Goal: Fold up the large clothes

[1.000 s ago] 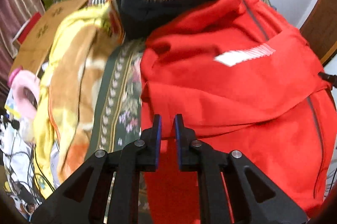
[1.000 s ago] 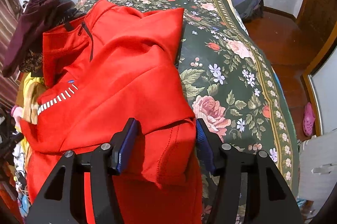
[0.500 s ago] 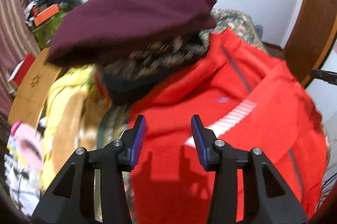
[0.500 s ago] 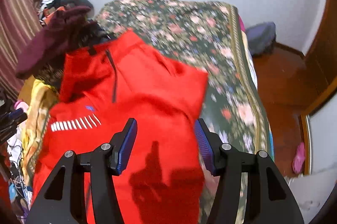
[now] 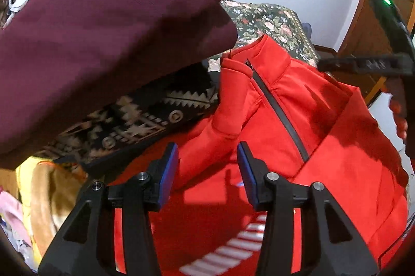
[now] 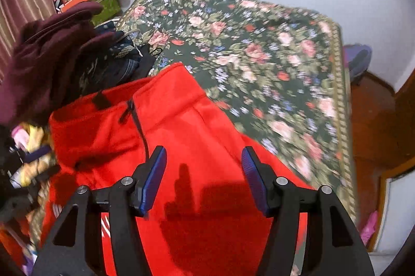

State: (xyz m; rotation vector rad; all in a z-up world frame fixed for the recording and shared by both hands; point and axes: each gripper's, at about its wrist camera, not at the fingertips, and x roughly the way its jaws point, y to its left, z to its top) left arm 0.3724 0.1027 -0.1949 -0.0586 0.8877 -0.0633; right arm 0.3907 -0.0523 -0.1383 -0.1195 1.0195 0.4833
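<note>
**Inspector:** State of the tools?

**Assistant:** The left gripper (image 5: pixel 208 173) stands with its jaws apart and nothing between them. The right gripper (image 6: pixel 203 178) has just widened a little more and is likewise empty. Both hang over the red jacket (image 6: pixel 181 146), which lies flat below and ahead of them on the floral bedspread (image 6: pixel 259 55), collar (image 5: pixel 269 55) at the far end and zip (image 5: pixel 282 120) closed.

**Inspector:** Advice for the step in hand?

**Assistant:** Judged as a reach toward the collar end. Take hold at matching points either side of the zip, so that the next fold runs square.

**Inspector:** Edges and room?

**Assistant:** To the right of the right gripper the bedspread is bare up to its border; ample room. To the left, a maroon garment (image 5: pixel 103 42) on a clothes pile (image 5: pixel 145 117) overhangs close to the left gripper. Risk of snagging; keep the work rightward.
</note>
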